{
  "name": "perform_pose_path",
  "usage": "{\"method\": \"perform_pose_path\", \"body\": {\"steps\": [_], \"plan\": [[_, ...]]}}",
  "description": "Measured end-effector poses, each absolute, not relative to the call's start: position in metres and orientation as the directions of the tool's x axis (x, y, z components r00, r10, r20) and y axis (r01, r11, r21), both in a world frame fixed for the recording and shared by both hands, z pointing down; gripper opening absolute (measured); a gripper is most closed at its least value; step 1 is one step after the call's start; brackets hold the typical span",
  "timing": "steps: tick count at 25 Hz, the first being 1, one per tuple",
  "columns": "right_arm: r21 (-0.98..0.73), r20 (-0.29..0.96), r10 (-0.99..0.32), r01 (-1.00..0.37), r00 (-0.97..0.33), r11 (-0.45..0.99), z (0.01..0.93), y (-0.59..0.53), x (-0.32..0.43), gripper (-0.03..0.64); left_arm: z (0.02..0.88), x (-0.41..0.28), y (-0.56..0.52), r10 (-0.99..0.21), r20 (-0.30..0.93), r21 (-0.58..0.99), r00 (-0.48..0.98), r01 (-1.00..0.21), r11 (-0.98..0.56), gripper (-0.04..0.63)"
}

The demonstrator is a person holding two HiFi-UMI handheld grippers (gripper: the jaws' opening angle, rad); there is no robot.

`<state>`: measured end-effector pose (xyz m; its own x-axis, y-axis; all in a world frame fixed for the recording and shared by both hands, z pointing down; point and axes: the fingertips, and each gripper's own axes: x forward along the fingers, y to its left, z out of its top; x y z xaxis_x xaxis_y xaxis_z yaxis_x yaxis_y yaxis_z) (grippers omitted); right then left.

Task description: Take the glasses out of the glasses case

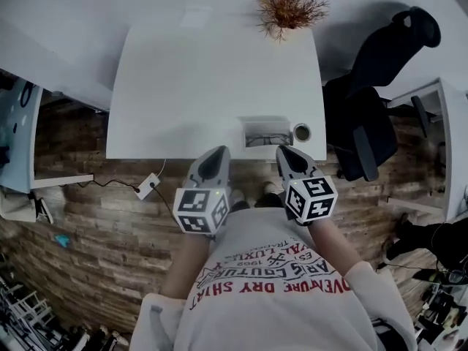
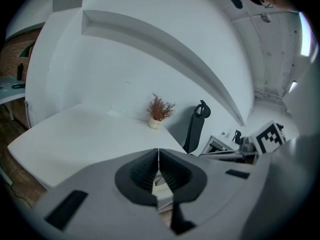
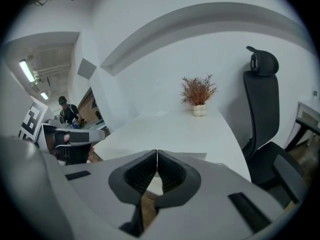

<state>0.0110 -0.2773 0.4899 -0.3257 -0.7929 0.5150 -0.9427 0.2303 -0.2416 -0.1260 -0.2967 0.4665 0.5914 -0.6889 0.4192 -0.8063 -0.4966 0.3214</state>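
Note:
A grey glasses case (image 1: 267, 134) lies shut near the front edge of the white table (image 1: 212, 72), with a small round object (image 1: 301, 131) just to its right. My left gripper (image 1: 218, 154) hangs over the table's front edge, a little left of the case, with its jaws together and nothing between them. My right gripper (image 1: 287, 153) is just in front of the case's right end, also shut and empty. In the left gripper view the left gripper (image 2: 158, 154) has its tips meeting. The right gripper view has the right gripper (image 3: 157, 154) closed too. No glasses are visible.
A dried plant in a pot (image 1: 290, 6) stands at the table's far edge. A black office chair (image 1: 380, 86) is beside the table on the right, with a white side desk (image 1: 450, 145) beyond it. A power strip (image 1: 148, 185) lies on the wooden floor at the left.

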Motion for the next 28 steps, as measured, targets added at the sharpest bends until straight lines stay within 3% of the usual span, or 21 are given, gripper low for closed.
{"method": "perform_pose_path", "body": {"steps": [12, 15, 28], "plan": [[-0.209, 0.709, -0.532, -0.859, -0.463, 0.468, 0.547, -0.311, -0.014, 0.018, 0.498, -0.127, -0.32, -0.709, 0.468, 0.381, 0.528, -0.844, -0.377, 0.008], [-0.19, 0.752, -0.45, -0.812, -0.481, 0.551, 0.563, -0.312, -0.014, 0.112, 0.506, -0.125, -0.324, -0.716, 0.487, 0.394, 0.5, -0.857, -0.331, 0.008], [-0.074, 0.871, -0.214, -0.549, -0.442, 0.832, 0.604, -0.318, -0.011, 0.129, 0.532, -0.13, -0.327, -0.739, 0.555, 0.418, 0.381, -0.896, -0.148, 0.008]]}}
